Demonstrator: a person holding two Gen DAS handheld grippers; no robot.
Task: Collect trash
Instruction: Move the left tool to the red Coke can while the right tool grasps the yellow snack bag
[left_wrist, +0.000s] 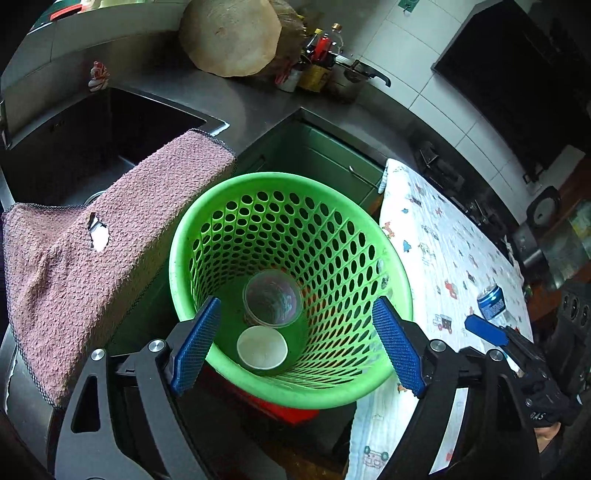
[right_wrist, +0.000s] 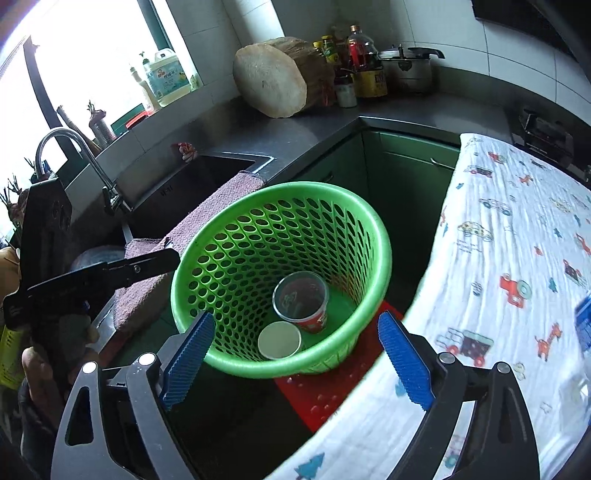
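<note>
A green perforated basket (left_wrist: 291, 206) (right_wrist: 369, 221) stands on the floor between the counter and the table. In its bottom lie a clear cup with a red label (left_wrist: 271, 297) (right_wrist: 301, 297) and a white paper cup (left_wrist: 262, 347) (right_wrist: 279, 339). My left gripper (left_wrist: 295, 301) hangs open over the basket with nothing between its blue pads (left_wrist: 194, 350). My right gripper (right_wrist: 295, 314) is open above the basket's near rim, also empty. A blue can (left_wrist: 491, 302) stands on the table's patterned cloth (left_wrist: 443, 236), just beyond the right gripper's finger (left_wrist: 484, 325).
A pink towel (left_wrist: 110, 236) hangs over the sink edge (left_wrist: 207, 122) left of the basket. A round wooden block (right_wrist: 271, 79), bottles (right_wrist: 360, 51) and a pressure cooker (right_wrist: 410, 70) sit on the far counter. A red mat (right_wrist: 325, 391) lies under the basket. A tap (right_wrist: 85, 155) rises over the sink.
</note>
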